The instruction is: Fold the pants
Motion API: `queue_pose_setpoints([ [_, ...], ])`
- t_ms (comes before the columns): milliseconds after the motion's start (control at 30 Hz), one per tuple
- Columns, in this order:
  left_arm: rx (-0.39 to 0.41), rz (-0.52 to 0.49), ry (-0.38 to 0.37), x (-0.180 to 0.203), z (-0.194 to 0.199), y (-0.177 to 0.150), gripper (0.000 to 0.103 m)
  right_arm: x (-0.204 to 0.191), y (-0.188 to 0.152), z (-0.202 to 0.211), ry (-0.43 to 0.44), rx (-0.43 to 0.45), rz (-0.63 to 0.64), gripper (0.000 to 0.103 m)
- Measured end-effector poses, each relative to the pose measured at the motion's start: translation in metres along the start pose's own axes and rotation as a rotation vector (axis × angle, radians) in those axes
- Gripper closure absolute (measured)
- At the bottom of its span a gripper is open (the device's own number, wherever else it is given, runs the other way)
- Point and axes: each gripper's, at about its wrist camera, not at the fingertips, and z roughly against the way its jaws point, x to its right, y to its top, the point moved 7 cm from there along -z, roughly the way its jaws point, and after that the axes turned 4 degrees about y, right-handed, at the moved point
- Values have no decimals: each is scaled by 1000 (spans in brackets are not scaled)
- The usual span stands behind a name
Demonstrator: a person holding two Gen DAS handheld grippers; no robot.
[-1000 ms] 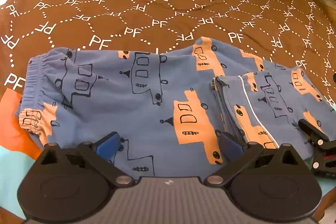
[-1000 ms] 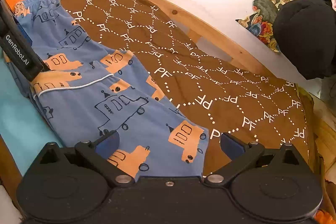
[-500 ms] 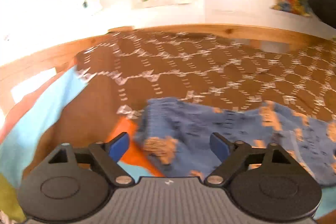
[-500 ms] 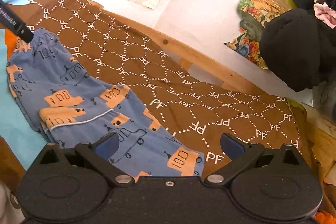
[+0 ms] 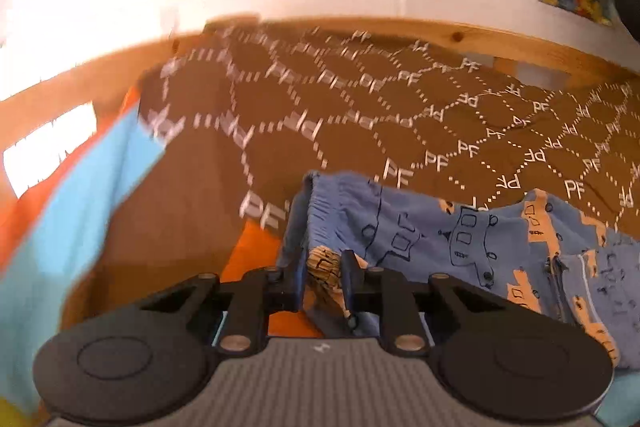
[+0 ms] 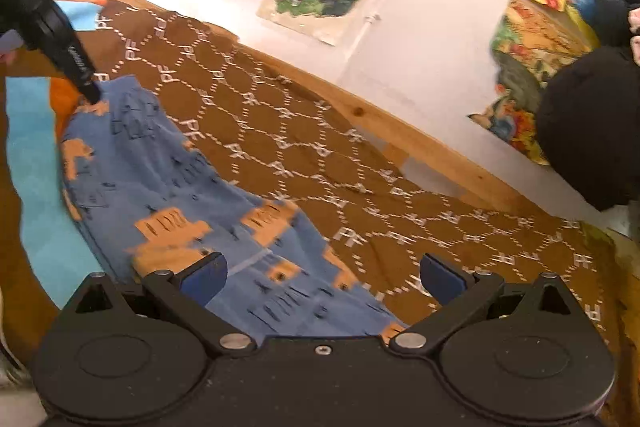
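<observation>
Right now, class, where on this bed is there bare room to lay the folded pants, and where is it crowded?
Free: the brown blanket between the pants and the wooden rail, and the blanket's corner beyond the waistband. Crowded: the waistband end, where the left gripper is closing on fabric, and the near side by the open right gripper.

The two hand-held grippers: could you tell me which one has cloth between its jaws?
The left hand-held gripper: its jaws are closing on the pants waistband corner. The right hand-held gripper is open, empty.

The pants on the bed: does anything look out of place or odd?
Nothing stands out. The pants lie on the brown cover; the left gripper is closing its jaws on the waistband corner.
</observation>
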Motion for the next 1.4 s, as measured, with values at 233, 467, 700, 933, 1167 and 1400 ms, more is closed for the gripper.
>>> queue_pose_setpoints([
  [233, -69, -22, 41, -12, -29, -12, 80, -24, 4, -16, 47, -28, 8, 1],
  [467, -90, 28, -3, -10, -23, -20, 41, -22, -4, -19, 58, -45, -28, 1],
  [700, -77, 344, -221, -37, -29, -23, 42, -2, 20, -31, 345, 14, -117, 8],
  [933, -110, 470, -318, -59, -44, -28, 71, -1, 85, -133, 726, -82, -198, 35],
  [1167, -133, 489, -350, -55, -53, -27, 70, -51, 107, -206, 931, -229, -230, 58],
  [1400, -126, 484, -251, -52, -48, -24, 87, -63, 110, -221, 819, -236, -159, 102],
])
